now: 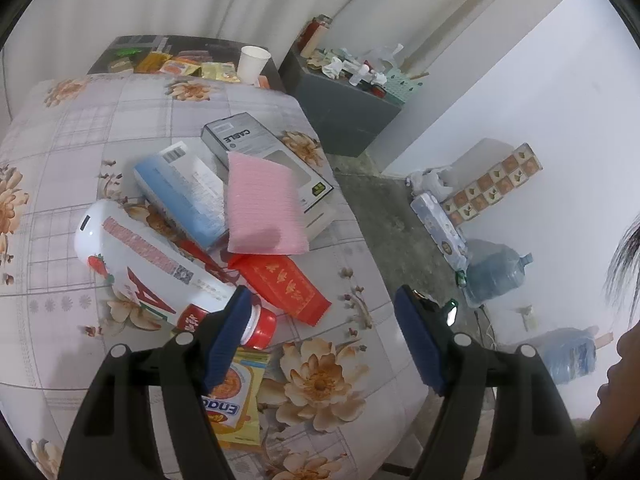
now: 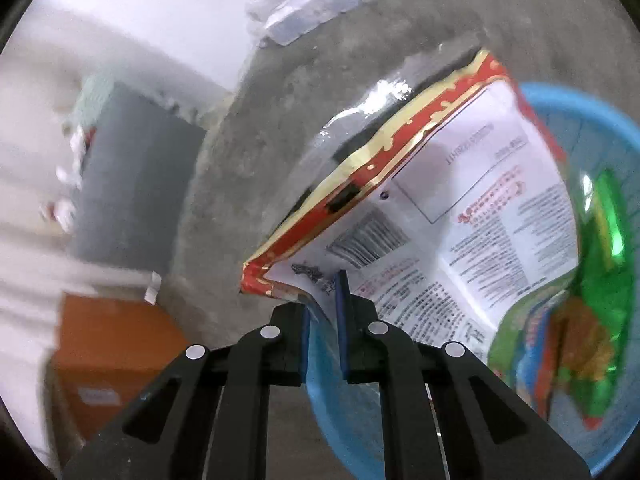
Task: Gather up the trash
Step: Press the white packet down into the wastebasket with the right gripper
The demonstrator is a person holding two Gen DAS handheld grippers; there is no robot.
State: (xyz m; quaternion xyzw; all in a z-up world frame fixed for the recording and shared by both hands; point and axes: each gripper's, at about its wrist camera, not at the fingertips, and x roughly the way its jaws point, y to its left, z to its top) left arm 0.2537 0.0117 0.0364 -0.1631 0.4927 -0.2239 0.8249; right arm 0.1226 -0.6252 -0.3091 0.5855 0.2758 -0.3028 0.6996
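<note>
Crinkly red-and-white printed foil snack wrapper (image 2: 440, 208) clamped by its near corner in the right tool (image 2: 323, 304), hanging over the round blue plastic basin (image 2: 580, 120).

Judged light, limp, slippery; edge hold suits. Left tool (image 1: 320, 332) stands apart, empty, over the floral-clothed table (image 1: 80, 140).

Your left gripper (image 1: 320, 312) hangs wide open over the flowery table (image 1: 60, 140). A white bottle (image 1: 136, 252), pink pouch (image 1: 262, 204) and red packet (image 1: 286, 280) lie there.
</note>
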